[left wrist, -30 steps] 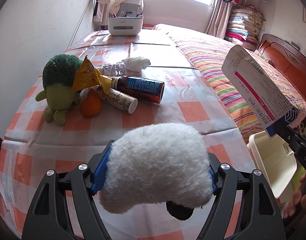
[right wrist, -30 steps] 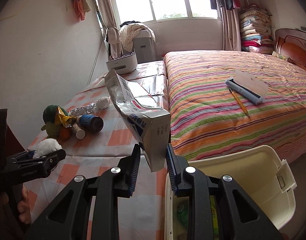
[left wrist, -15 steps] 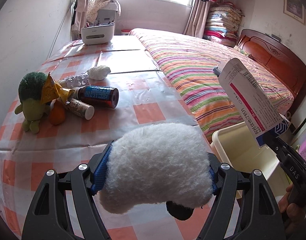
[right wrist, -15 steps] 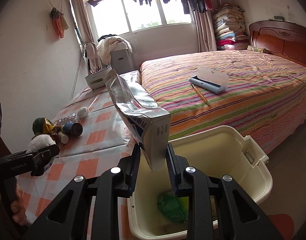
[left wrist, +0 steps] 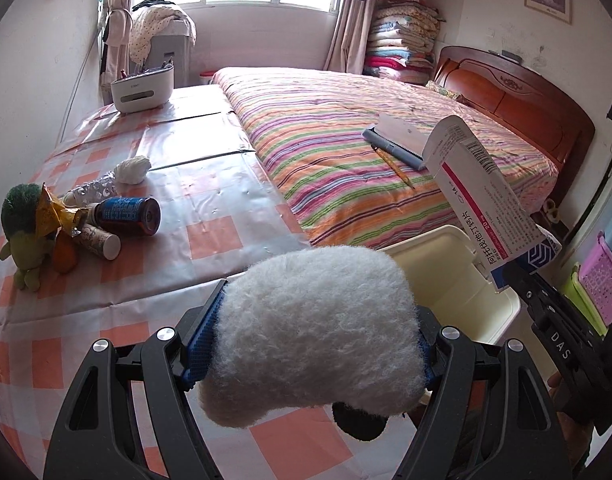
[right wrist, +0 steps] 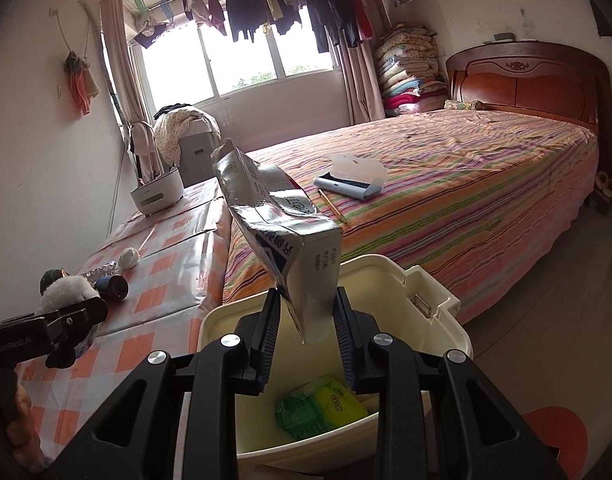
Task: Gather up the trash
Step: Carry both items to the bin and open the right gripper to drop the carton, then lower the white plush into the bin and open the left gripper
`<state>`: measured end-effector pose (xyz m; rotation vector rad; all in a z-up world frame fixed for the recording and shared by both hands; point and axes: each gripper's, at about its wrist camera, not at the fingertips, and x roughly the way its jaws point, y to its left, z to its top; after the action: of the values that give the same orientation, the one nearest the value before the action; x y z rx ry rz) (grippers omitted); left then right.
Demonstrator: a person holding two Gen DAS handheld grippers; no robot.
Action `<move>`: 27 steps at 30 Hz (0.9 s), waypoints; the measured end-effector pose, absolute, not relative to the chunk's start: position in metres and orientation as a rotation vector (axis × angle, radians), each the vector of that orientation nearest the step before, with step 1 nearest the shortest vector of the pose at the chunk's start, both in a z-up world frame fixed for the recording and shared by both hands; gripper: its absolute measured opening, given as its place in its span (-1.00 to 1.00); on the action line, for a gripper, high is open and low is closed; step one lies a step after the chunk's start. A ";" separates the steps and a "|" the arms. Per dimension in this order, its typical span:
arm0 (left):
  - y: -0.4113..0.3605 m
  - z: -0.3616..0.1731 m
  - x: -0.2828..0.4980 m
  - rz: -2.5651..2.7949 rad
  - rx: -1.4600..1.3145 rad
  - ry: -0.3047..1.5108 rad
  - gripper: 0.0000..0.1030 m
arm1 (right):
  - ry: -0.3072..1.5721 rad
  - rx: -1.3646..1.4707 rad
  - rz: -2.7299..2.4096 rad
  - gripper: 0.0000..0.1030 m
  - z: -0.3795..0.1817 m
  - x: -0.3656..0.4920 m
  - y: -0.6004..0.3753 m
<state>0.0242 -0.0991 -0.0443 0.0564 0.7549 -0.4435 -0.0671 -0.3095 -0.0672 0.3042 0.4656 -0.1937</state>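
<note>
My left gripper [left wrist: 306, 340] is shut on a fluffy white plush toy [left wrist: 314, 332] with a black tip, held over the table's front edge; it also shows in the right wrist view [right wrist: 65, 296]. My right gripper [right wrist: 306, 332] is shut on a crushed white medicine carton [right wrist: 281, 240], seen from the left wrist as a white and pink box [left wrist: 482, 200]. The carton hangs directly above the open cream bin [right wrist: 434, 300], which stands on the floor between table and bed [left wrist: 458, 280]. A green packet [right wrist: 318, 404] lies inside the bin.
On the checked tablecloth [left wrist: 209, 240] lie a green plush toy [left wrist: 21, 232], a yellow wrapper [left wrist: 53, 208], an orange [left wrist: 63, 258], a blue can [left wrist: 129, 216], a small tube [left wrist: 97, 240], a clear bottle [left wrist: 93, 190] and a white wad [left wrist: 131, 170]. A striped bed [left wrist: 346, 148] holds a lint roller and pencil.
Both grippers have moved right, away from the table's clutter. The carton has travelled from beside the table to directly over the bin. Both grips are unchanged.
</note>
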 end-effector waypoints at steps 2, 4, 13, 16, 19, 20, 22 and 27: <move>-0.106 -0.044 0.023 -0.454 0.062 0.755 0.44 | 0.443 0.309 -0.210 -0.45 -0.065 -0.070 -0.313; -0.112 -0.043 0.022 -0.463 0.069 0.755 0.44 | 0.425 0.303 -0.227 -0.45 -0.063 -0.073 -0.314; -0.135 -0.043 0.022 -0.489 0.088 0.762 0.44 | 0.405 0.363 -0.254 -0.31 -0.062 -0.075 -0.330; -0.144 -0.044 0.024 -0.501 0.094 0.769 0.44 | 0.384 0.402 -0.262 -0.05 -0.061 -0.080 -0.337; -0.152 -0.046 0.024 -0.512 0.108 0.773 0.44 | 0.348 0.429 -0.274 -0.04 -0.057 -0.086 -0.343; -0.155 -0.047 0.024 -0.517 0.111 0.775 0.44 | 0.339 0.436 -0.279 -0.03 -0.057 -0.089 -0.345; -0.162 -0.048 0.024 -0.525 0.118 0.776 0.44 | 0.331 0.449 -0.281 -0.03 -0.056 -0.090 -0.346; -0.174 -0.047 0.023 -0.549 0.134 0.775 0.44 | 0.321 0.464 -0.278 -0.03 -0.055 -0.091 -0.346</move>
<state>0.0230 -0.1744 -0.0465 0.1340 0.7753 -0.5493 -0.0912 -0.3457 -0.0553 0.4644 0.3213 -0.2779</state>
